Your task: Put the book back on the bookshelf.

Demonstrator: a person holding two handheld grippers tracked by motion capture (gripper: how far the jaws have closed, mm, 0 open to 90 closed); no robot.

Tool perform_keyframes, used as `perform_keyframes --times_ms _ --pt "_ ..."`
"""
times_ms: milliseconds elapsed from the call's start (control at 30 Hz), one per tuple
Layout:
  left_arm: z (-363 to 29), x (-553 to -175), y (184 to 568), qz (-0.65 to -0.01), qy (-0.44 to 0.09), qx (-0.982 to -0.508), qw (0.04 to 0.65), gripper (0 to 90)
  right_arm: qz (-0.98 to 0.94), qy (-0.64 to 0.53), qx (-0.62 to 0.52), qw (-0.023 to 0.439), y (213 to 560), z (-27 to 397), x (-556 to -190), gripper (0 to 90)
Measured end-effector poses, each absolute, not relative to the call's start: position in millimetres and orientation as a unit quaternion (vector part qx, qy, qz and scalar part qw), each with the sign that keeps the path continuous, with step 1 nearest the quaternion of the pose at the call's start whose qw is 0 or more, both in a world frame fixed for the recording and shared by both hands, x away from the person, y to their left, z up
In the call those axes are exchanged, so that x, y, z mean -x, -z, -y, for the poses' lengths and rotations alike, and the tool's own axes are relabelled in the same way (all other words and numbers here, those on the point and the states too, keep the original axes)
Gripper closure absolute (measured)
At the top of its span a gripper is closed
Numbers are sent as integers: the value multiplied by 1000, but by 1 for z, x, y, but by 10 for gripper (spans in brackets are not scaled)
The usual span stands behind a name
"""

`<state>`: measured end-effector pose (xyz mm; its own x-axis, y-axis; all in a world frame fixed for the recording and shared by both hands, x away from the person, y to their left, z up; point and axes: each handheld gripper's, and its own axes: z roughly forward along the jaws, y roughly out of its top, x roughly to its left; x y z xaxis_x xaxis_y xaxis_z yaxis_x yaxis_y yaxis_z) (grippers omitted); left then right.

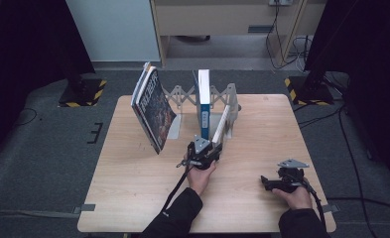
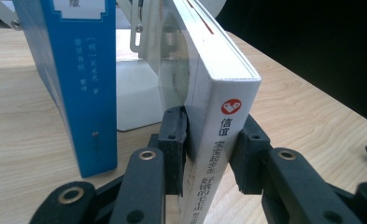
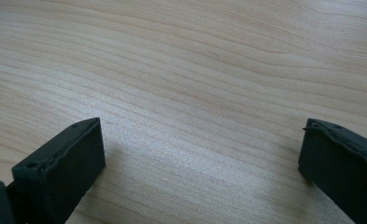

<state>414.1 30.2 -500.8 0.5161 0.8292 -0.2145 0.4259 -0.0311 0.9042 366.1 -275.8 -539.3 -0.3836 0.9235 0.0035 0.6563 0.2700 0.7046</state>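
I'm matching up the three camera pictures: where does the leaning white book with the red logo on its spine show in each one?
High view: the white book leans at table centre, right of the upright blue book, just above the left claw.
Left gripper view: centre, spine forward, between the claw's jaws.
Right gripper view: not in it; bare wooden table.
Shared landmark: the blue book in the first two; the tabletop in all.

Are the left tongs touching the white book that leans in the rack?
Touching. In the left gripper view the left tongs have a pad against each side of the white book, near its spine, with no gap.
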Motion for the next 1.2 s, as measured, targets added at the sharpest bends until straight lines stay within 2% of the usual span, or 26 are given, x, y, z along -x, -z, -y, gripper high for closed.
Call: perform_keyframes --times_ms 233,533,700,833,1200 --pt "-17 -428 498 -440 -190 -702 527 645 -769 -318 -513 210 539 276 -366 7" --pt "-24 -431 500 -410 -143 -718 544 578 -770 -318 -513 209 539 275 -366 7" --pt "-31 -421 496 -388 -147 -727 547 595 -770 -319 -512 209 539 275 -366 7" --pt "-31 -421 493 -389 -142 -725 550 685 -770 -318 -512 209 539 275 -366 7" --pt "-15 -441 490 -394 -139 -727 545 674 -769 -319 -513 208 539 275 -366 7"
